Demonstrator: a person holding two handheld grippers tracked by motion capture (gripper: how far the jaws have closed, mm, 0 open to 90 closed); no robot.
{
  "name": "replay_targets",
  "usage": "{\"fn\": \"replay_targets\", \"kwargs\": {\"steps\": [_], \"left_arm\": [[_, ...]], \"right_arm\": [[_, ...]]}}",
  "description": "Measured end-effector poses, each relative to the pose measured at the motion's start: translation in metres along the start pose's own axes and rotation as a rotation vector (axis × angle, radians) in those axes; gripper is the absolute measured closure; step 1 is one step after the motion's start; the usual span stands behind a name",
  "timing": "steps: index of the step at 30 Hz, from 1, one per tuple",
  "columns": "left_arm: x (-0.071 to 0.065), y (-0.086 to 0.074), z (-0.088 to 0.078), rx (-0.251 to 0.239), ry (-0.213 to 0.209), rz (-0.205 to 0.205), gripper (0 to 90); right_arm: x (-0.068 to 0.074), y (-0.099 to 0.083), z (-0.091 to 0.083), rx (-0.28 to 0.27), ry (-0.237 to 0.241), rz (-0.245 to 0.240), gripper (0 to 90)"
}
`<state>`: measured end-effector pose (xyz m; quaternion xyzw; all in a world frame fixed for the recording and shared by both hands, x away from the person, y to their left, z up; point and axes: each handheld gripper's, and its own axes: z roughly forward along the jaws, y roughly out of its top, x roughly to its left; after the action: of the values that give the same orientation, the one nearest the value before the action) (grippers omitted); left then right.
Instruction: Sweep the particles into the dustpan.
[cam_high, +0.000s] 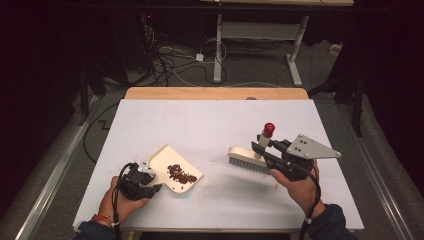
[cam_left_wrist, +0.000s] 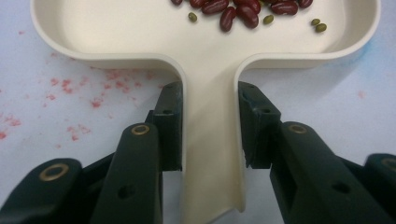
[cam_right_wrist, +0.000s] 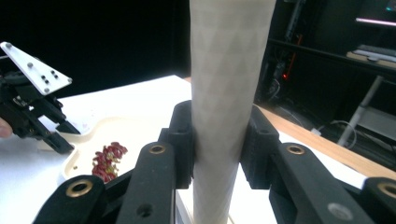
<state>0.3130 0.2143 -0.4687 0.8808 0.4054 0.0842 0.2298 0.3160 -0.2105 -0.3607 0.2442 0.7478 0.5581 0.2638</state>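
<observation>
High view: brush (cam_high: 247, 159) apart from dustpan (cam_high: 172, 167).

Clamped on the cream dustpan's (cam_left_wrist: 210, 60) handle (cam_left_wrist: 211, 154), left gripper (cam_left_wrist: 209, 126) with both black jaws pressed against its sides. Past the handle, inside the pan's tray, a cluster of dark red beans (cam_left_wrist: 238, 10) with a few small green ones (cam_left_wrist: 320, 25) beside them. Left of the handle, outside the pan's rim, scattered pink specks (cam_left_wrist: 95, 100) on the pale table surface (cam_left_wrist: 327, 98).
</observation>
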Motion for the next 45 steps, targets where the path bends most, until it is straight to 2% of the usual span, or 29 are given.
{"fn": "replay_targets", "kwargs": {"steps": [6, 11, 23, 28, 35, 39, 42, 45], "left_arm": [[0.004, -0.001, 0.002, -0.001, -0.002, -0.019, 63.4], [0.004, -0.001, 0.001, -0.006, 0.006, -0.023, 63.4], [0.007, -0.004, 0.001, -0.016, 0.021, -0.056, 63.3], [0.009, -0.008, -0.001, -0.024, 0.035, -0.087, 63.3], [0.016, -0.014, -0.004, -0.041, 0.084, -0.158, 62.8], [0.021, -0.016, -0.004, -0.044, 0.094, -0.196, 62.3], [0.023, -0.016, -0.003, -0.052, 0.100, -0.219, 62.4], [0.024, -0.014, -0.001, -0.058, 0.118, -0.244, 62.3]], "right_arm": [[-0.015, -0.005, -0.019, 0.023, -0.018, 0.035, 69.7], [-0.022, -0.011, -0.030, 0.041, -0.022, 0.045, 69.7], [-0.033, -0.012, -0.054, 0.110, 0.044, 0.028, 69.7], [-0.039, -0.013, -0.061, 0.141, 0.060, 0.031, 69.7], [-0.046, -0.016, -0.059, 0.191, 0.082, 0.037, 69.7], [-0.048, -0.020, -0.056, 0.223, 0.092, 0.035, 69.7], [-0.052, -0.023, -0.053, 0.227, 0.115, 0.066, 69.7], [-0.055, -0.026, -0.049, 0.246, 0.133, 0.064, 69.7]]}}
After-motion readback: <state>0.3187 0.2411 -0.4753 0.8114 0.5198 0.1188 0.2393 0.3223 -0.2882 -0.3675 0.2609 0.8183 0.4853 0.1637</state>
